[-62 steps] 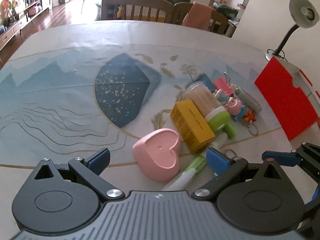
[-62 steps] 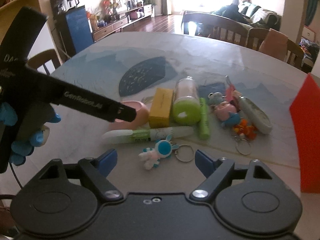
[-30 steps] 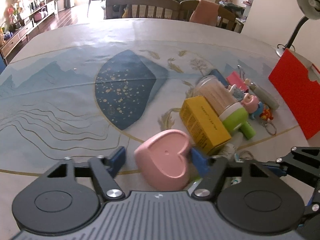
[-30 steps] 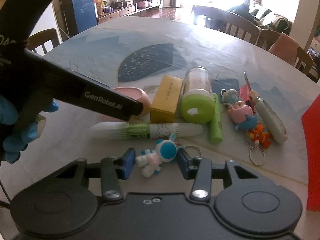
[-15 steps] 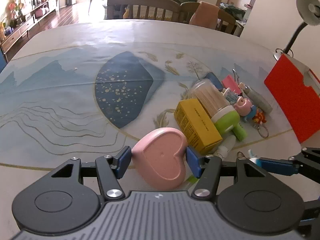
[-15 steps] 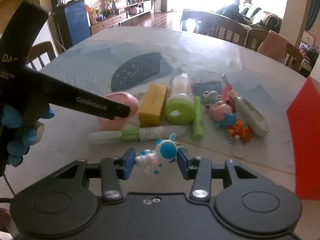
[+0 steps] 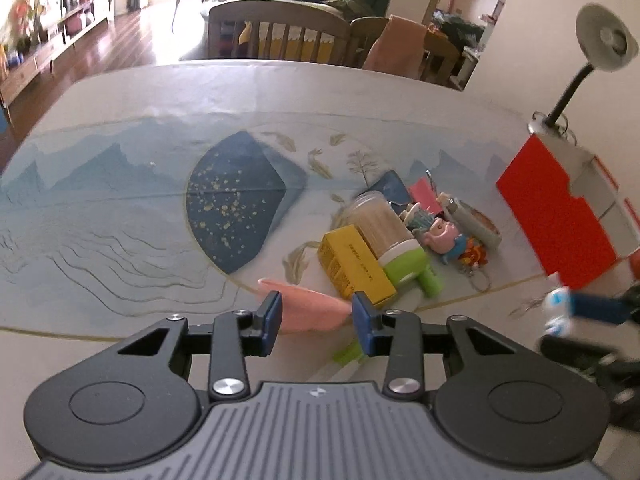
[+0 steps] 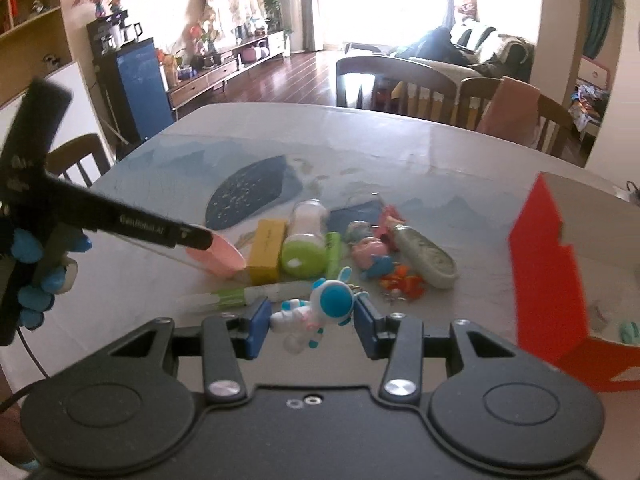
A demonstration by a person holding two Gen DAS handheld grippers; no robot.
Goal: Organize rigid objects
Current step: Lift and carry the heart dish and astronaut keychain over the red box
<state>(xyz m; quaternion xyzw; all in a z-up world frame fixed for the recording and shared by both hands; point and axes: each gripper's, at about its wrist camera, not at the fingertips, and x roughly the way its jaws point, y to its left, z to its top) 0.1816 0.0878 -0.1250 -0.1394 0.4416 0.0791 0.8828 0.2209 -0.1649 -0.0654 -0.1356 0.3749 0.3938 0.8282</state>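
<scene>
In the left wrist view my left gripper [image 7: 319,320] is closing its jaws on a pink heart-shaped dish [image 7: 308,306], which is tilted edge-on between the blue pads and lifted off the table. The right wrist view shows the same pink dish [image 8: 220,256] hanging at the tip of the left gripper's fingers [image 8: 192,238]. My right gripper [image 8: 310,324] is shut on a white and blue astronaut keychain [image 8: 320,308], held above the table. That astronaut [image 7: 558,308] also shows blurred at the right edge of the left wrist view.
A cluster lies on the patterned tablecloth [image 7: 120,220]: a yellow box [image 8: 266,248], a jar with a green lid [image 8: 304,240], a white-green tube [image 8: 240,296], a green pen [image 8: 332,254], a pig figure [image 8: 370,254] and other keychains. A red open box [image 8: 548,280] stands right, a lamp [image 7: 604,44] behind it.
The left jaws have narrowed on the pink dish, which tipped from flat to edge-on and rose off the table. The right gripper rose with the astronaut and shifted toward the red box.
</scene>
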